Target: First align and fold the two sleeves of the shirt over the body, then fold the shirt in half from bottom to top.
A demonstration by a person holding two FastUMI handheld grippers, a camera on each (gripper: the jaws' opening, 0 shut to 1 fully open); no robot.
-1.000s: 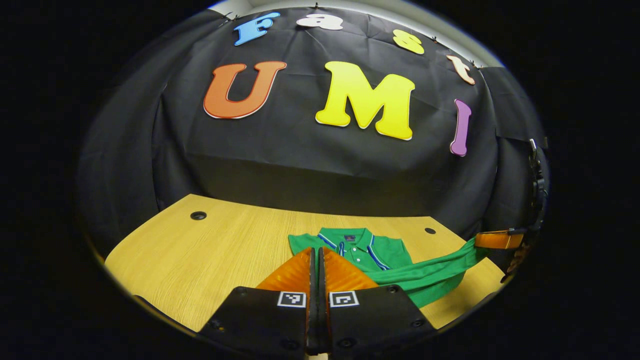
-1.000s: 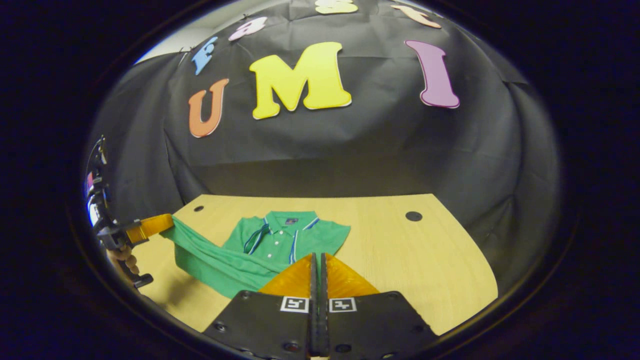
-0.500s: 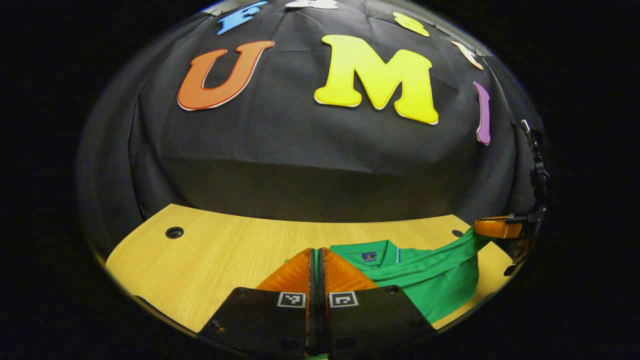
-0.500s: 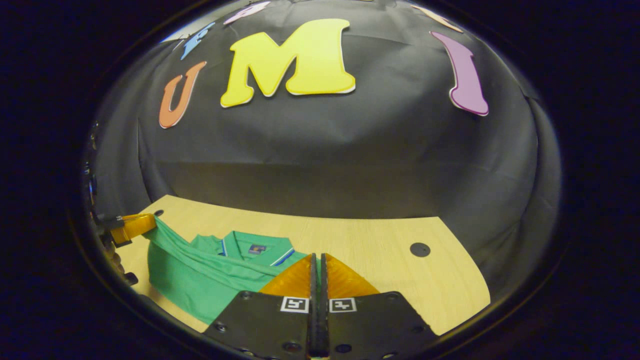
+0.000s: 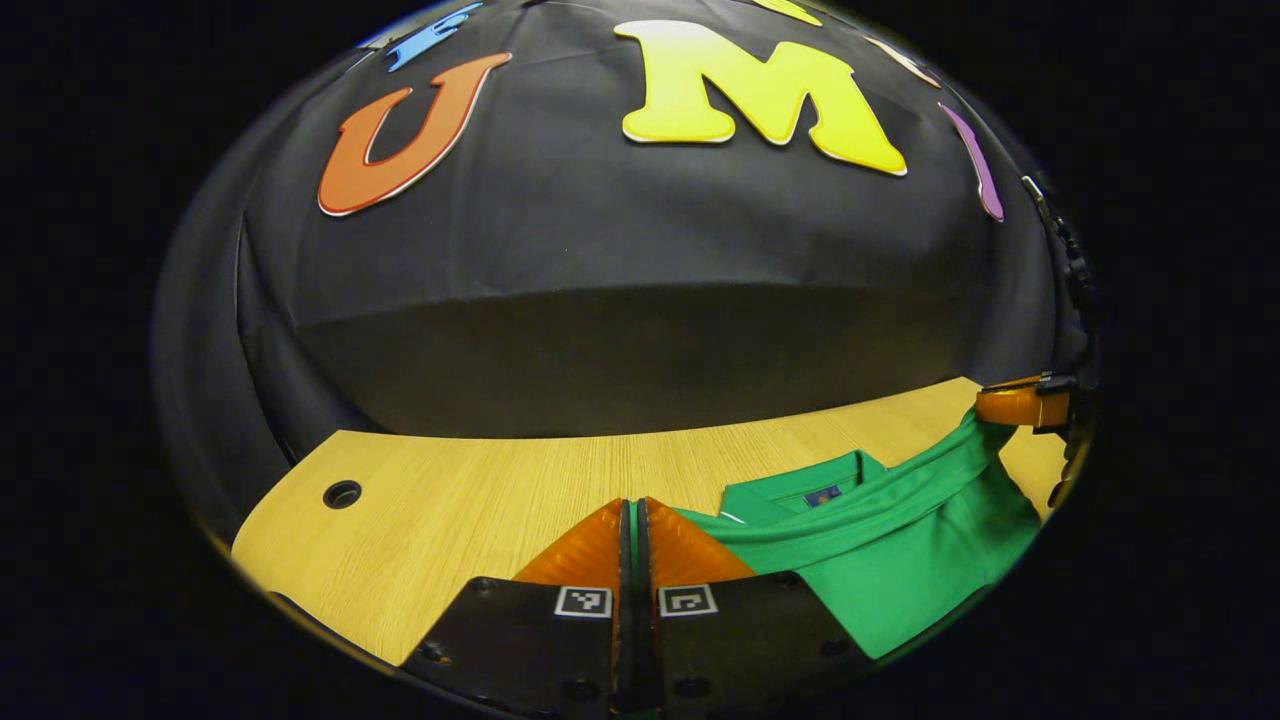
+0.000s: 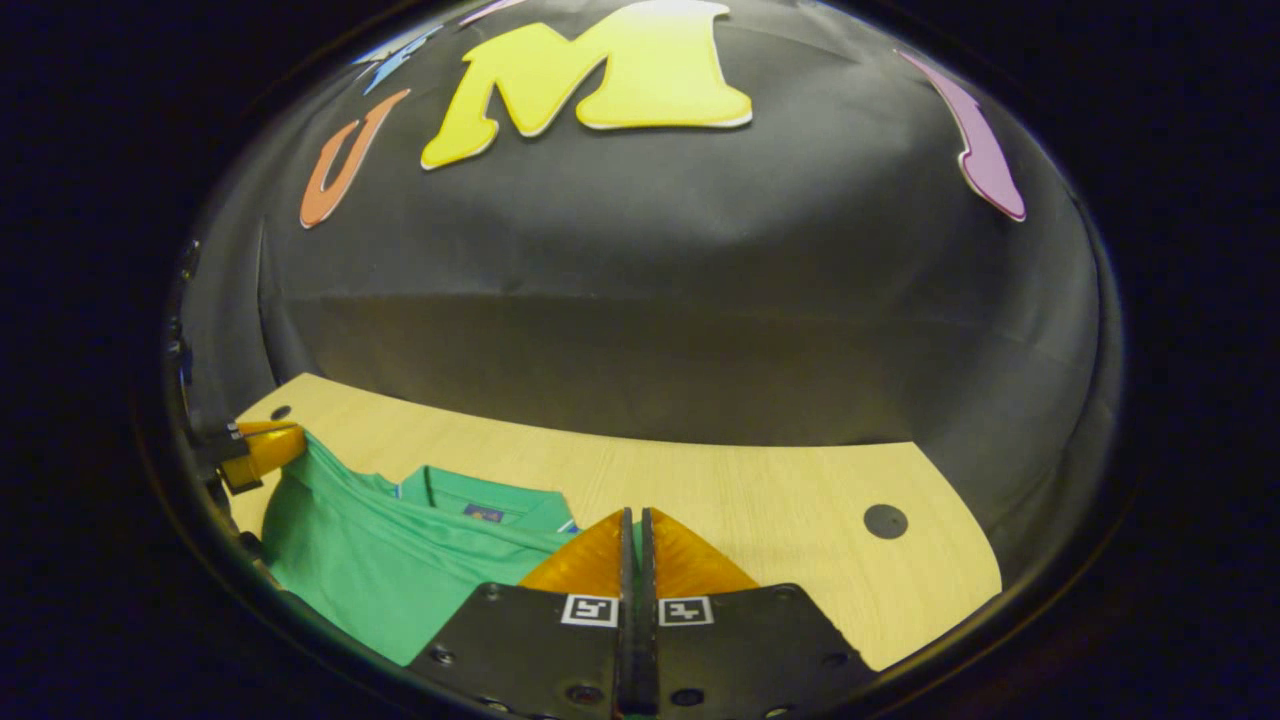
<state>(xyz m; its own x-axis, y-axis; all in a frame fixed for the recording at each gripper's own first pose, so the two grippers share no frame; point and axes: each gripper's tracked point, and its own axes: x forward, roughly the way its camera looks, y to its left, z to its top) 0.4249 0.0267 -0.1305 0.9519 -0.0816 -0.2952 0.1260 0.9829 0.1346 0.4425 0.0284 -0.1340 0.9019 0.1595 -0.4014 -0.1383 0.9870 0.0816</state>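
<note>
Since a second ago both grippers have carried the hem farther up, now covering the buttons. The left gripper (image 5: 634,520) and right gripper (image 6: 634,525) are each clamped on the green shirt (image 5: 900,540), which lies on the table (image 5: 480,490), collar toward the wall, hem stretched crosswise.

In the left gripper view, my left gripper (image 5: 633,520) has its own fingers pressed together over a strip of the green polo shirt (image 5: 900,560), so I cannot see the hem they pinch. The lifted cloth hides most of the shirt's collar (image 5: 800,485) and the whole front below it, and the view's rim cuts off its lower right part. My right gripper (image 5: 1020,405) sits at the far edge, its body cut away.

In the right gripper view, the small label (image 6: 483,513) inside the collar is too blurred to make out, and the light wooden table (image 6: 760,500) runs off behind my fingers.
</note>
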